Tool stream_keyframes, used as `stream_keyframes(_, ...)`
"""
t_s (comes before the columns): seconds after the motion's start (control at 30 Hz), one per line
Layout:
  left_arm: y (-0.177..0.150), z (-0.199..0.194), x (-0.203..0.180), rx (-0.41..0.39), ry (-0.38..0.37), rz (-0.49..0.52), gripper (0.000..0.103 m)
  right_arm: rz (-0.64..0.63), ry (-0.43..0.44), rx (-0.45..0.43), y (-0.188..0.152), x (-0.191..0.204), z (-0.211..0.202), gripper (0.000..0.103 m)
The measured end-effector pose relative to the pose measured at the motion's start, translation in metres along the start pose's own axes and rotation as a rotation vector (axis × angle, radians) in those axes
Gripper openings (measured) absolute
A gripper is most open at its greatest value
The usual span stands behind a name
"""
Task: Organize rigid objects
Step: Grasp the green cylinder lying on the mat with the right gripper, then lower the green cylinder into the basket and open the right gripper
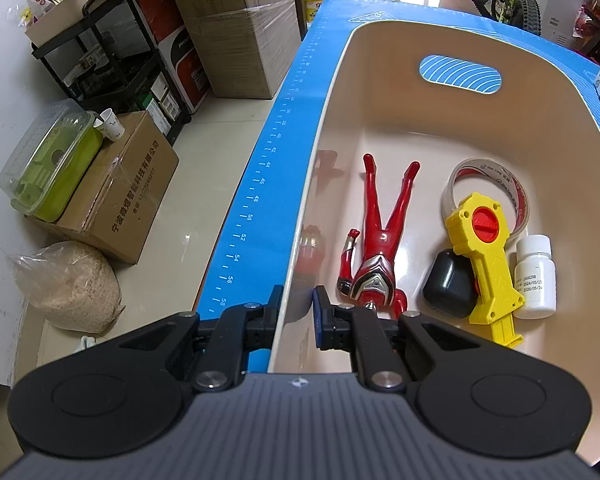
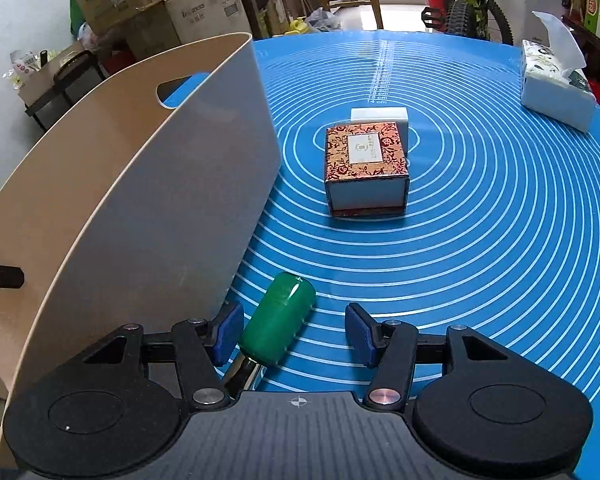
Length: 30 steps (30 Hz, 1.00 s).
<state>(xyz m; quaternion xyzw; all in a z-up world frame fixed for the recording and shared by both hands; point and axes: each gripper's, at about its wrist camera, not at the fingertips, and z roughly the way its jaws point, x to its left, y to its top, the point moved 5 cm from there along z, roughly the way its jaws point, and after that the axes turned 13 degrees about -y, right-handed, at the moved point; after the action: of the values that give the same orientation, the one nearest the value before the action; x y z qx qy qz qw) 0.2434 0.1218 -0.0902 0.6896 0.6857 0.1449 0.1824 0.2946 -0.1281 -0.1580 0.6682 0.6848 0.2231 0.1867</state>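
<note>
Right wrist view first: the right gripper [image 2: 294, 332] is low over the blue mat [image 2: 500, 240], jaws spread wide, and a green cylinder [image 2: 278, 322] lies on its side between them, nothing clamped yet. It sits much closer to the left pad, maybe brushing it, while the right pad is well apart from it. Beside it rises the outer wall of the beige bin [image 2: 160, 184]. Further out on the mat sit a patterned red-and-gold box [image 2: 366, 164] with a white box [image 2: 380, 114] behind it, and a tissue pack [image 2: 556, 92] near the far edge. Over on the left wrist view, the left gripper [image 1: 298, 304] straddles the bin's near wall [image 1: 296, 272], one finger outside, one inside, narrowly apart; whether it is actually pinching the wall I cannot tell. Already inside the bin: a red figure [image 1: 376, 248], a tape roll [image 1: 488, 188], a yellow toy launcher [image 1: 488, 256], a black case [image 1: 450, 284] and a white bottle [image 1: 536, 276]. To do this pick well, I'd say centre the jaws on the cylinder before closing, since a round body on its side could roll off the mat's slick surface, then lift clear of the bin rim and set it in the open floor space left of the figure.
</note>
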Motion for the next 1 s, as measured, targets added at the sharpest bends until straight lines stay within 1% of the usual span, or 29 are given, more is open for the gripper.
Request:
stream_keyframes(0.1,0.000,0.000,0.000,0.001,0.004,0.000,0.017,0.004,-0.038,-0.004,-0.002,0.003,-0.002,0.061)
stream_keyframes(0.17,0.000,0.000,0.000,0.001,0.005,-0.001,0.017,0.009,-0.079,0.002,-0.002,0.003,-0.002,0.062)
stream_keyframes(0.23,0.000,0.001,0.000,0.001,0.006,0.000,0.017,0.017,-0.097,0.008,0.000,0.003,-0.003,0.060)
stream_keyframes(0.33,0.000,0.001,0.000,0.002,0.009,0.002,0.017,0.050,-0.098,0.019,0.000,0.007,-0.004,0.046)
stream_keyframes(0.47,0.000,0.001,0.000,0.001,0.010,0.004,0.017,0.037,-0.143,0.007,-0.001,0.014,-0.003,0.040)
stream_keyframes(0.5,0.000,0.001,0.000,0.001,0.010,0.004,0.017,0.035,-0.151,0.005,-0.002,0.015,-0.003,0.036)
stream_keyframes(0.53,0.000,0.001,0.000,0.001,0.008,0.003,0.017,0.023,-0.158,0.003,-0.002,0.018,-0.004,0.034)
stream_keyframes(0.67,-0.001,0.003,-0.001,0.001,0.008,0.004,0.017,0.026,-0.170,0.001,-0.005,0.017,-0.005,0.034)
stream_keyframes(0.77,-0.001,0.004,-0.002,0.000,0.008,0.005,0.017,0.021,-0.185,-0.018,-0.004,0.015,-0.010,0.034)
stream_keyframes(0.83,-0.001,0.004,-0.002,0.000,0.007,0.005,0.017,0.024,-0.190,-0.043,-0.001,0.013,-0.018,0.034)
stream_keyframes(1.0,-0.001,0.004,-0.003,0.000,0.006,0.004,0.017,0.052,-0.192,-0.140,0.014,0.006,-0.045,0.034)
